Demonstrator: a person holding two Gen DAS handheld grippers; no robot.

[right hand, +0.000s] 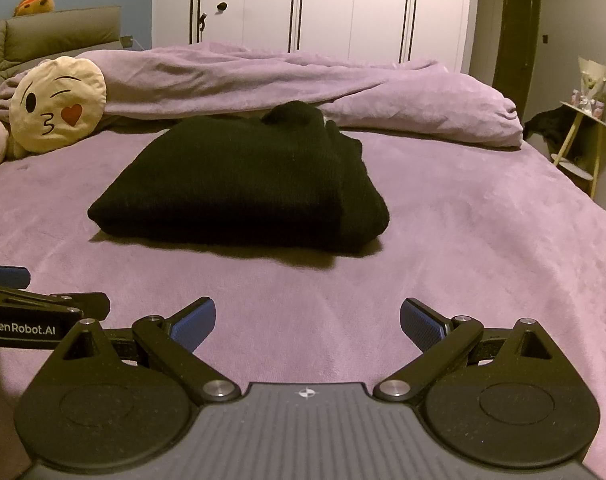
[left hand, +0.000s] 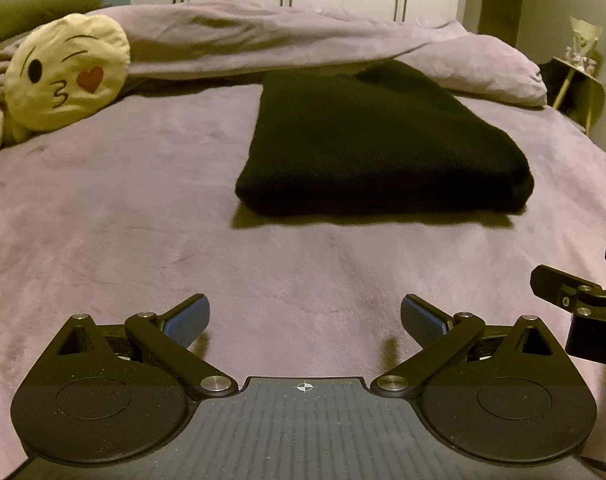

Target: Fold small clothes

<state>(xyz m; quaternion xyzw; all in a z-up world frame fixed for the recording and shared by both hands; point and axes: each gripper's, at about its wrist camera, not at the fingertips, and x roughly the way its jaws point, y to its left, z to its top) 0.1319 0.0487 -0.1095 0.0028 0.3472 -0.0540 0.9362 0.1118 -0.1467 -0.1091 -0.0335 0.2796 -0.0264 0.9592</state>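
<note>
A black knitted garment (left hand: 383, 140) lies folded into a thick rectangle on the purple bed cover (left hand: 143, 220); it also shows in the right wrist view (right hand: 243, 188). My left gripper (left hand: 305, 320) is open and empty, held over the cover well short of the garment's near edge. My right gripper (right hand: 307, 322) is open and empty too, at about the same distance from the garment. Each gripper shows at the edge of the other's view: the right one (left hand: 583, 304) and the left one (right hand: 27, 304).
A round yellow emoji cushion (left hand: 65, 72) lies at the back left. A bunched purple duvet (left hand: 303, 44) runs across the far side behind the garment. White wardrobe doors (right hand: 323, 4) stand beyond. A small side table (right hand: 583, 136) stands off the bed's right edge.
</note>
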